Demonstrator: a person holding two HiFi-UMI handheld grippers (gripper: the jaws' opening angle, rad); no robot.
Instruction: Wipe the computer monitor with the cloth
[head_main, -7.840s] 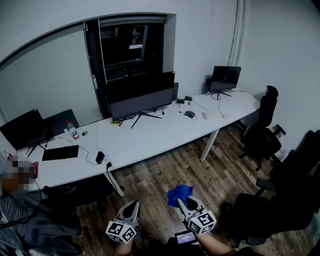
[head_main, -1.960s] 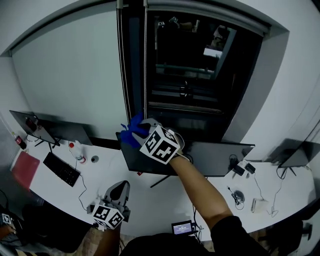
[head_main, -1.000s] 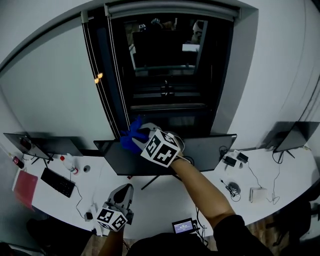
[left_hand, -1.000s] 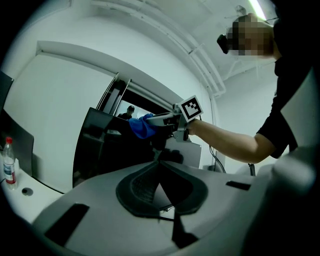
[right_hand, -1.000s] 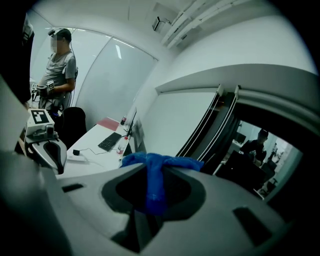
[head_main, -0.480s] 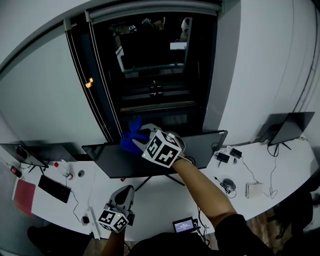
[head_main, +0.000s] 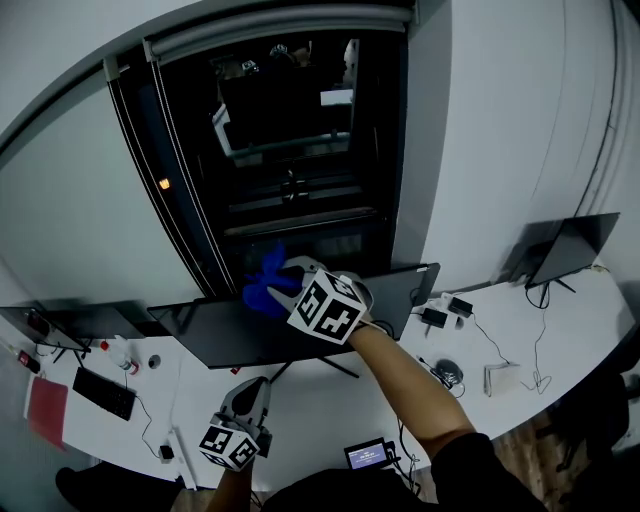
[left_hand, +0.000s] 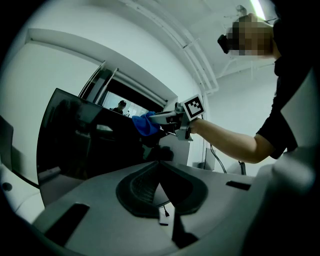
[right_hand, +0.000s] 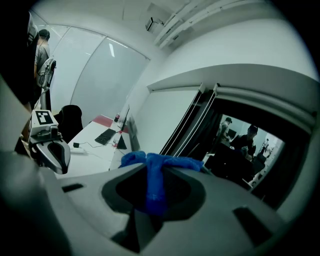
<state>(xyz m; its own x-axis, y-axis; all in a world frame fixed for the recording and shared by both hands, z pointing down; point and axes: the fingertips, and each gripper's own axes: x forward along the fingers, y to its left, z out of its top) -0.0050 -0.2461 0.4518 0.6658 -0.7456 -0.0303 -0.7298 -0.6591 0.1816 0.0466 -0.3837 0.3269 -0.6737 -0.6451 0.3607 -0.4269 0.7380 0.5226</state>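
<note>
A wide black monitor (head_main: 235, 335) stands on the white desk (head_main: 330, 400) in front of a dark window. My right gripper (head_main: 283, 287) is shut on a blue cloth (head_main: 262, 290) and holds it at the monitor's top edge, left of its middle. In the right gripper view the cloth (right_hand: 154, 182) hangs bunched between the jaws of the right gripper (right_hand: 155, 167). My left gripper (head_main: 250, 392) is low over the desk's front, shut and holding nothing. From the left gripper (left_hand: 159, 165) view, the monitor (left_hand: 80, 145) and the cloth (left_hand: 145, 124) show ahead.
A second monitor (head_main: 560, 250) stands at the desk's right end. A keyboard (head_main: 105, 392), a bottle (head_main: 122, 356) and a red notebook (head_main: 45, 410) lie at the left. Cables, a mouse (head_main: 447, 373) and a white box (head_main: 497, 378) lie to the right. A small screen (head_main: 368, 455) sits near my body.
I have come from the room's floor up to the desk. Over the last two seconds the cloth has slid right along the monitor's top edge, from its left corner. The left gripper stays low.
</note>
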